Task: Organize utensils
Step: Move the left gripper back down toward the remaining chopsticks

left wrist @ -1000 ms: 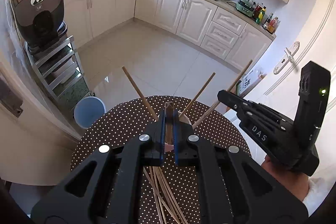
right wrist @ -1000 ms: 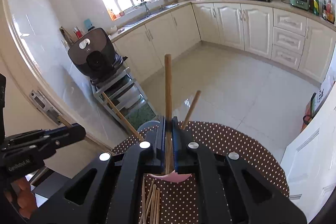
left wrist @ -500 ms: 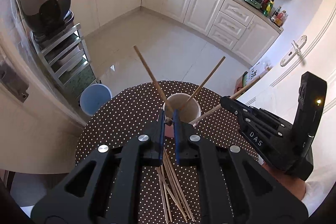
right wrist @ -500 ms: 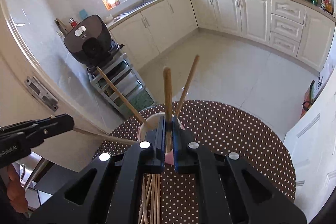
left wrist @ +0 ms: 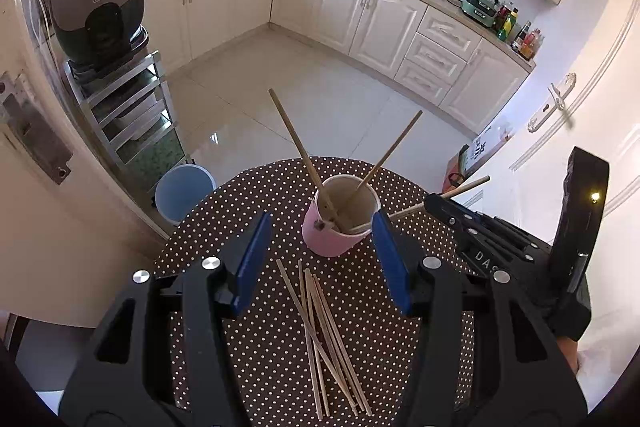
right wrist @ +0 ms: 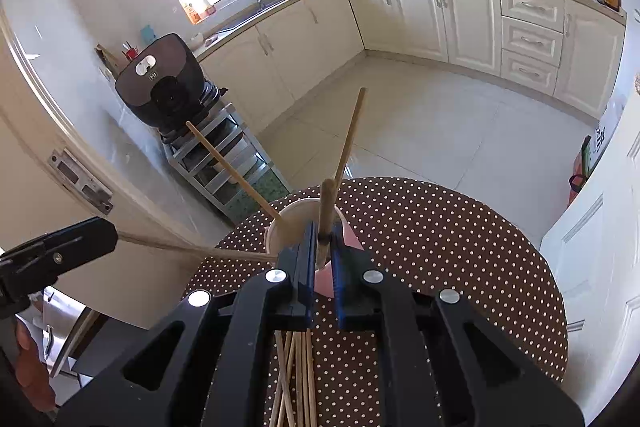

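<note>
Table: a round table under a brown cloth with white polka dots (left wrist: 248, 199), set in a cream-cabinet kitchen.
Cup: a pink cup with a pale inside (left wrist: 340, 223) stands upright near the far middle of the table; in the right wrist view its rim (right wrist: 296, 211) shows just beyond the jaws.
Chopsticks in the cup: three plain wooden chopsticks lean out of it: one to the far left (left wrist: 294, 137), one to the far right (left wrist: 390, 151), and one (left wrist: 404, 213) lying low over the right rim.
Loose chopsticks: a bundle of thin wooden chopsticks (left wrist: 324, 323) lies flat on the cloth on the near side of the cup, some crossing each other.
Left gripper: the black left gripper with blue pads (left wrist: 320, 255) has its jaws opening, standing wide either side of the cup's near face and touching nothing; no chopstick is between them.
Right gripper: the black right gripper with blue pads (right wrist: 322, 259) is clamped narrowly on the low-leaning chopstick, whose blunt top end (right wrist: 328, 203) rises above the jaws over the cup; its lower end rests inside the cup.
Relation of tools: in the left wrist view the right gripper (left wrist: 434, 205) reaches in from the right, its tips just beside the cup's right rim.
Floor items: a light blue bucket (left wrist: 182, 189) stands on the tiles beyond the table's left edge, beside a metal rack (left wrist: 124, 107).
</note>
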The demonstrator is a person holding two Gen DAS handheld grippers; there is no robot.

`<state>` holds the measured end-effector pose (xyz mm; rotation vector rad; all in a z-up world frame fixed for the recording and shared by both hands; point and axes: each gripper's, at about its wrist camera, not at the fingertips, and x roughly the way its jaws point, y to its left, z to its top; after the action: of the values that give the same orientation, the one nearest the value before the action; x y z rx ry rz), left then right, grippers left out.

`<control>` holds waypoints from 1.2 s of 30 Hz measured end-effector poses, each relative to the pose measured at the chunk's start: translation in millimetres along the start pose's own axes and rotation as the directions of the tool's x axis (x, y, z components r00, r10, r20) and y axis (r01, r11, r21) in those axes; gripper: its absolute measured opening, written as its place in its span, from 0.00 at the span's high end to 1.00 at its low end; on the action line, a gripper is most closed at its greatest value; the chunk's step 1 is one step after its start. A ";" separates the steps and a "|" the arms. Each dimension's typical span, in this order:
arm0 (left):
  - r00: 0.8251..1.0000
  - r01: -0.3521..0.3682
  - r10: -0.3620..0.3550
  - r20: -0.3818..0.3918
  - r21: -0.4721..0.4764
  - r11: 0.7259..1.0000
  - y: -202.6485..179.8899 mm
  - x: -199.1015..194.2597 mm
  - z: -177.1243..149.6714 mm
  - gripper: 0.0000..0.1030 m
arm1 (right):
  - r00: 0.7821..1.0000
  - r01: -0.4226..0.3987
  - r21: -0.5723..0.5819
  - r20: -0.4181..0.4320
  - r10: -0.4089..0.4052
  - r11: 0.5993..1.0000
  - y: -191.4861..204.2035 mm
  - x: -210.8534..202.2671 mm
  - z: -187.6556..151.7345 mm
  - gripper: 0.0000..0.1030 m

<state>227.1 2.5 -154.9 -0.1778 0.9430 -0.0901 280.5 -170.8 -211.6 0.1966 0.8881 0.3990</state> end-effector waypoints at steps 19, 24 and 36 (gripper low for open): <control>0.999 0.008 -0.009 -0.050 -0.026 1.000 13.3 2.8 -35.6 0.44 | 1.000 0.006 0.015 -0.002 -0.006 1.000 2.5 -31.9 -30.2 0.84; 0.995 0.018 -0.023 -0.099 -0.055 0.998 23.7 15.2 -46.9 0.43 | 0.999 0.010 0.018 -0.041 -0.009 1.000 3.7 -25.3 -45.2 0.84; 0.960 0.022 -0.069 -0.270 -0.171 0.985 54.0 74.5 -85.6 0.44 | 0.980 0.010 0.015 -0.200 -0.007 1.000 4.6 17.5 -83.7 0.84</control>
<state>201.2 34.4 -273.7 -0.3484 1.2254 -0.0800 223.5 -159.1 -274.3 0.1690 1.0899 0.4090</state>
